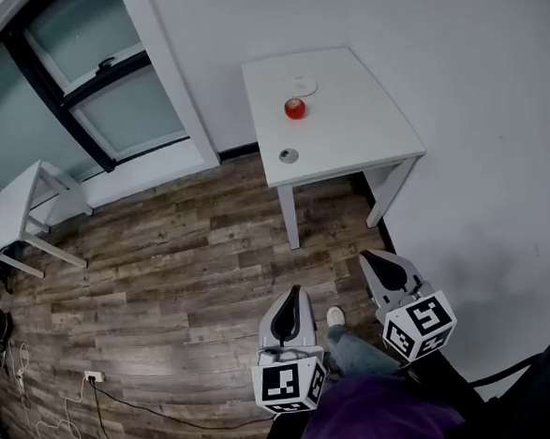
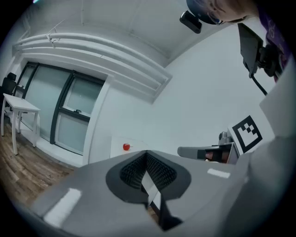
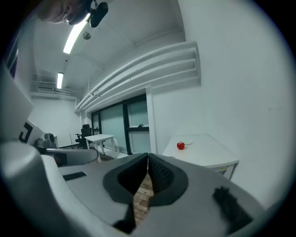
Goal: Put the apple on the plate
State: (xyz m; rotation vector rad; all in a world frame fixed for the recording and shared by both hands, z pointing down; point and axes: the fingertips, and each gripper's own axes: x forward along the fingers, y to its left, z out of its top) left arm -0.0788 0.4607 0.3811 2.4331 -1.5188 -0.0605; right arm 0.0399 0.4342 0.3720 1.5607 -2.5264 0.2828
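A red apple (image 1: 294, 108) sits near the middle of a small white table (image 1: 363, 128) against the wall, far ahead of me. Just behind it lies a small white plate (image 1: 301, 86), empty. My left gripper (image 1: 293, 291) and right gripper (image 1: 368, 257) are held low over the wooden floor, well short of the table, both shut with nothing between the jaws. In the left gripper view, the apple (image 2: 126, 147) shows small above the closed left gripper (image 2: 147, 153). In the right gripper view, the apple (image 3: 180, 146) lies on the table (image 3: 208, 152) beyond the closed right gripper (image 3: 148, 157).
A small grey round object (image 1: 289, 155) lies near the table's front edge. A second white table (image 1: 16, 208) stands at the left by the windows (image 1: 107, 94). Cables (image 1: 101, 414) trail on the floor at lower left. My shoe (image 1: 335, 316) shows between the grippers.
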